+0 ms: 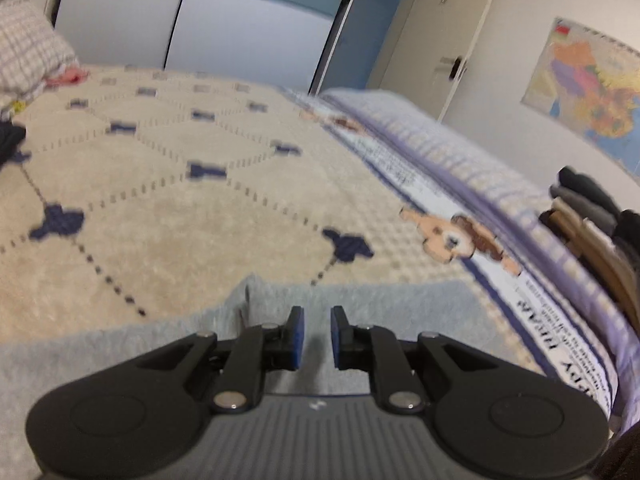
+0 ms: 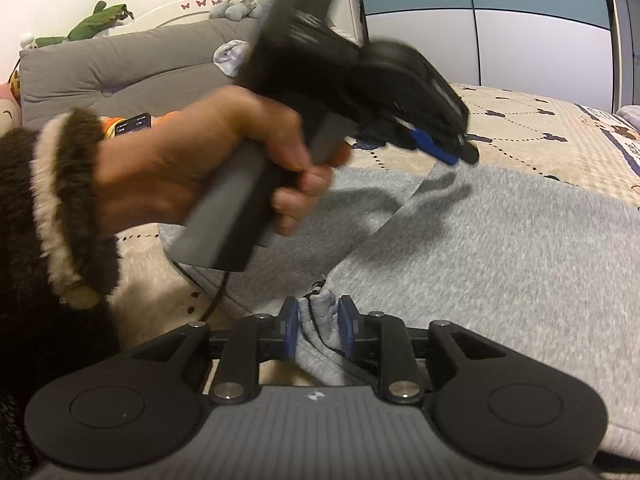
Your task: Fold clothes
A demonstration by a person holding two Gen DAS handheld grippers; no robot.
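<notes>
A light grey fleece garment (image 2: 500, 240) lies spread on the bed. In the right wrist view my right gripper (image 2: 318, 326) is shut on a bunched edge of it, a thin dark cord running through the fold. A hand (image 2: 208, 168) in a furry brown sleeve holds my left gripper (image 2: 448, 152) in the air above the garment's far edge, casting a shadow on the cloth. In the left wrist view the left gripper (image 1: 318, 336) is open with nothing between its blue pads, and the grey garment (image 1: 380, 308) lies just under it.
The bed has a beige blanket (image 1: 160, 184) with dark blue motifs. A folded lilac quilt (image 1: 460, 148) runs along its right side, with stacked dark clothes (image 1: 592, 208) beyond. A grey headboard cushion (image 2: 120, 68), soft toys and a phone (image 2: 134, 122) are at the bed's head.
</notes>
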